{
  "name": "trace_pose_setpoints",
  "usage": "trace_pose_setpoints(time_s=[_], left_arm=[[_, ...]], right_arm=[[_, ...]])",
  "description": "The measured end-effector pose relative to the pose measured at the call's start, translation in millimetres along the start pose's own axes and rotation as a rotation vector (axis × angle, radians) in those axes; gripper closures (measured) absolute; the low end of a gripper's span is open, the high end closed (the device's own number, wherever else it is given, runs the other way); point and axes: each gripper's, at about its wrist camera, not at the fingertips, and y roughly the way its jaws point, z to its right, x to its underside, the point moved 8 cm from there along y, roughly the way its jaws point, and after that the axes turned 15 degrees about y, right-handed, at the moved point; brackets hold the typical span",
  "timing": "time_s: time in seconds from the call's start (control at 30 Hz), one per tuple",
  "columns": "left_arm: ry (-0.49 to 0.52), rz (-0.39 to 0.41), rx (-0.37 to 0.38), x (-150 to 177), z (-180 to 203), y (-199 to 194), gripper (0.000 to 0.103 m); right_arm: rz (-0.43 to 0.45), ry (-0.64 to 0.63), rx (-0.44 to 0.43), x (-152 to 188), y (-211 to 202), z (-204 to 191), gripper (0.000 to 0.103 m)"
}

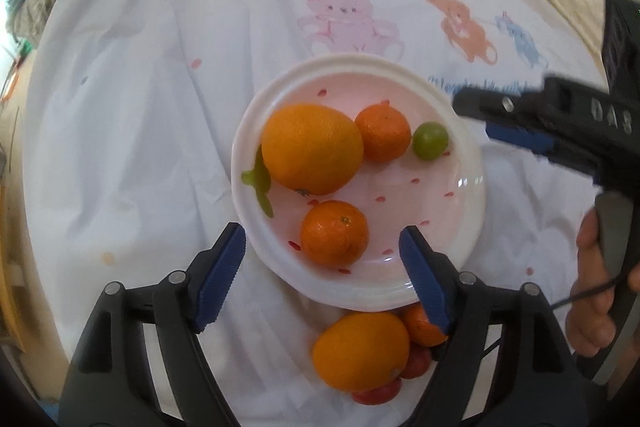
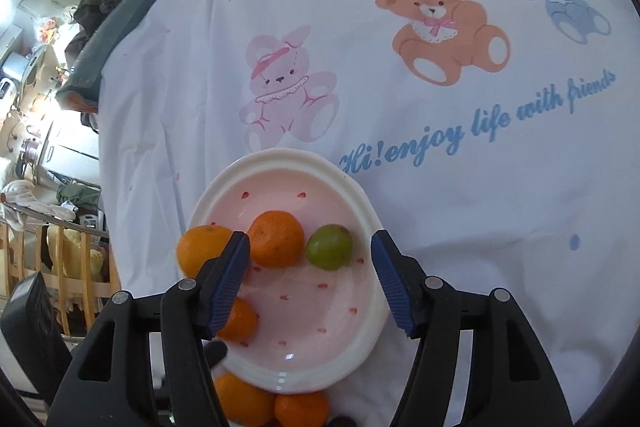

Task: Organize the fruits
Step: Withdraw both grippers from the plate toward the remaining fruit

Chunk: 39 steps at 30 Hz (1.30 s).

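A white and pink plate lies on the printed sheet. It holds a big orange, two mandarins and a green lime. My left gripper is open and empty above the plate's near side, around the near mandarin. My right gripper is open and empty above the plate; it shows at the right of the left wrist view. Another orange, a mandarin and red fruits lie on the sheet by the plate's near rim.
A white bed sheet with bear prints and blue lettering covers the surface. A green leaf-shaped handle sticks out at the plate's left rim. Clothes and a pillow lie at the sheet's far left edge, with room furniture beyond.
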Motion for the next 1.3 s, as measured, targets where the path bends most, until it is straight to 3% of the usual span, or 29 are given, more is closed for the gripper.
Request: trace_pose_setpoints(time_s=[0.27,0.43,0.6,0.93,1.17,1.3], left_arm=[[0.008,0.049,0.006,9.4,3.5,-28.1,0.027],[-0.012,0.075,-0.041,24.1,-5.9,-47.7,0.027],[-0.027,0.055,-0.019,41.5,-3.1,-51.3,0.027],[0.08,-0.061,0.01,66.2,21.5,-25.0,0.027],[0.166,-0.135,0.065,81.1,48.5,-4.1,0.027],[0.237,-0.149,0.035,82.0,59.0,6.1,0.027]], right_arm=[[0.054,-0.017,-0.019,16.8,-36.7,-5.9,0.037],[0.068,-0.027,-0.021,34.1,-59.7,-4.6,0.037],[0.054,-0.001,-0.025,58.9,-73.5,7.1,0.037],[0.057,0.072,-0.018,97.1,-87.4,40.7,0.037],[0.046,0.133,-0.008,100.4,-87.0,65.4,0.037],[0.048,0.138,0.014,99.3,-86.3,73.1,0.037]])
